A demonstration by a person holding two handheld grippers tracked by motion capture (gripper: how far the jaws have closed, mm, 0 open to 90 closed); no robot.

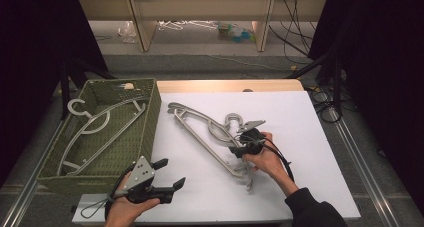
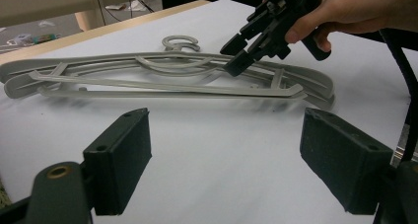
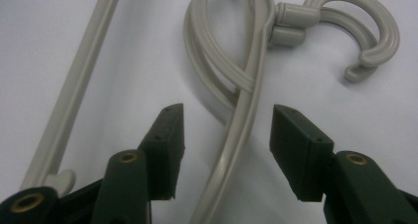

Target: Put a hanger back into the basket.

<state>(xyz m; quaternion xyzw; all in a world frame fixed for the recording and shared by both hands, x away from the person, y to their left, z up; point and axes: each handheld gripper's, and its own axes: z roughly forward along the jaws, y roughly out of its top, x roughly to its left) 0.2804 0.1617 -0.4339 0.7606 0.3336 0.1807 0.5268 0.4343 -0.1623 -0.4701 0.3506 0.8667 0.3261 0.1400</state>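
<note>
The right claw (image 1: pixel 243 137) hangs over the stack of grey hangers (image 1: pixel 207 137) in the middle of the desk (image 1: pixel 310 137), nearer its far edge than its near one. In the right gripper view its jaws straddle a hanger arm just below the neck, where the two hooks (image 3: pixel 362 34) lie doubled; a gap shows on either side of the arm, so the pads are not pressing and nothing is gripped. That spot looks well chosen: close to the hook the plastic is thick and the hanger should balance when lifted, though two hangers lie so tightly together that a pinch may catch both or drag the lower one.

The left claw (image 1: pixel 167 174) waits by the near edge of the desk, jaws spread wide and empty, pointed at the stack as if ready to steady it or take a handover; the left gripper view shows bare desk between its pads (image 2: pixel 123 155).

At the left edge of the desk stands a green woven basket (image 1: pixel 150 122). One more hanger (image 1: pixel 95 129) lies inside it, slanting corner to corner, its hook towards the far left corner. The basket's length probably forces this diagonal placing, and the stacked hangers seem bound for the same place.
</note>
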